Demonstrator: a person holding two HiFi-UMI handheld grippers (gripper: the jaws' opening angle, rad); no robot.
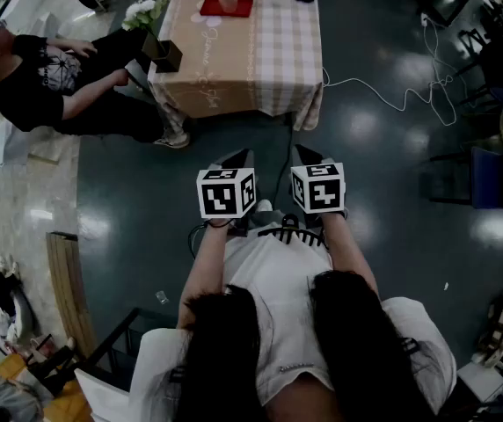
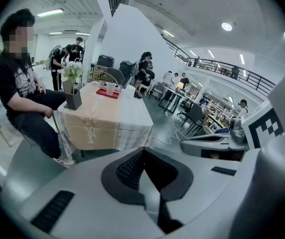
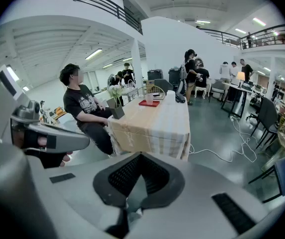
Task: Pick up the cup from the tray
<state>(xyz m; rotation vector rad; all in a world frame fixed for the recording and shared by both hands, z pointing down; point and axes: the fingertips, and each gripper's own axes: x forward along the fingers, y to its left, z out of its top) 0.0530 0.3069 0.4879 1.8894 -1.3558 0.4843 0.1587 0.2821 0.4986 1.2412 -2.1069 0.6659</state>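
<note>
The left hand-held gripper (image 2: 143,156) and the right hand-held gripper (image 3: 139,158) each have their jaws pressed together on nothing; in the head view they sit side by side at mid-frame over the dark floor (image 1: 392,200). The cup (image 1: 227,0) stands on the red tray (image 1: 244,9) at top centre, on the cloth-covered bench (image 1: 251,69), well apart from both; a seated person (image 1: 45,82) is at upper left, near a dark box of white flowers (image 1: 165,53) on the bench corner.

The tray (image 1: 243,9) is red, the tablecloth (image 1: 269,60) checked beige and white.
</note>
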